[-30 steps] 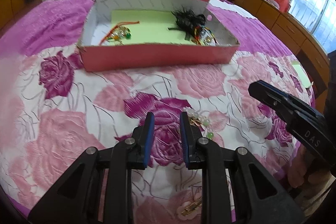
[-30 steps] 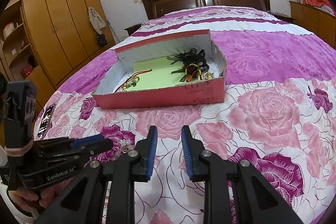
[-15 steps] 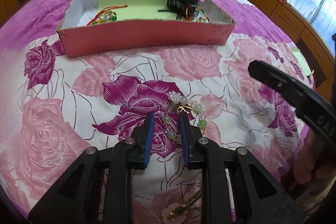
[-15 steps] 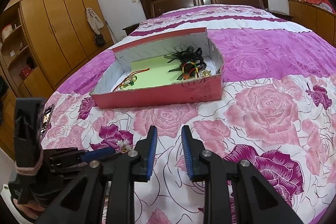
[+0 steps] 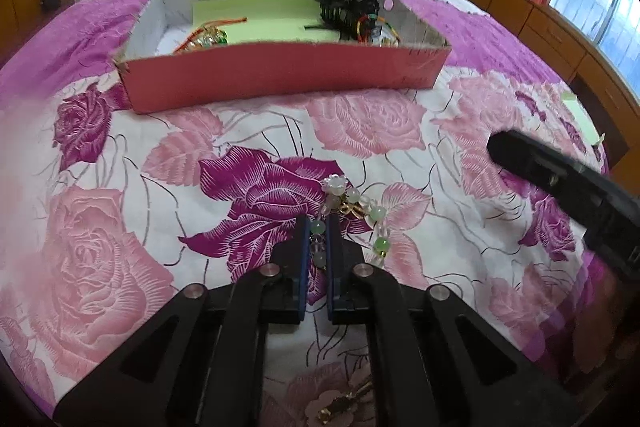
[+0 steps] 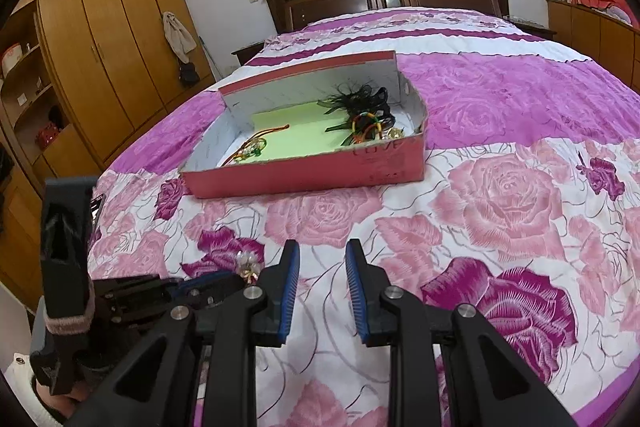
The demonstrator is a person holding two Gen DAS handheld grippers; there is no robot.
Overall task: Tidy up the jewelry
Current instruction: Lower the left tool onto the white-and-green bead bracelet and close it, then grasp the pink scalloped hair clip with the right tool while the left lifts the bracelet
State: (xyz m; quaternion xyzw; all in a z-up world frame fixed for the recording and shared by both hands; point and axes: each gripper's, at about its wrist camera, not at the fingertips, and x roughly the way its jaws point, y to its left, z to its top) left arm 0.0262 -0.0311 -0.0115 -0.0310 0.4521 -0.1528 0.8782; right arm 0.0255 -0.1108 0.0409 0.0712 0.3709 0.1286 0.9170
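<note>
Left claw (image 5: 317,227) is clamped on the beaded bracelet (image 5: 352,211), its blue pads pinching a strand of green and pale beads; the rest of the bracelet, with a small pearl flower and a gold charm, lies on the bedspread (image 5: 120,247) at 1 o'clock from the tips. Right claw (image 6: 322,259) stands narrowly parted with nothing between its pads, hovering over the bed.

Step in hand, by my judgement: pickup of one loose piece, grip just made, lift not yet begun. The next move calls for a straight lift so the trailing beads clear the cloth, then a carry to the red box (image 5: 280,75) at 12 o'clock, over its near wall, and release onto the green liner (image 5: 260,15).

Other items noted: inside the box, a black feathered hair piece (image 5: 344,11) with coloured bands at the right end, and a red-corded bracelet (image 5: 208,35) at the left end. A gold clip (image 5: 340,405) lies on the bedspread at 6 o'clock, under my left claw, not yet collected. The right claw's arm crosses at 3 o'clock in the left view, well apart from the route to the box. The near wall is the only obstacle I see.
</note>
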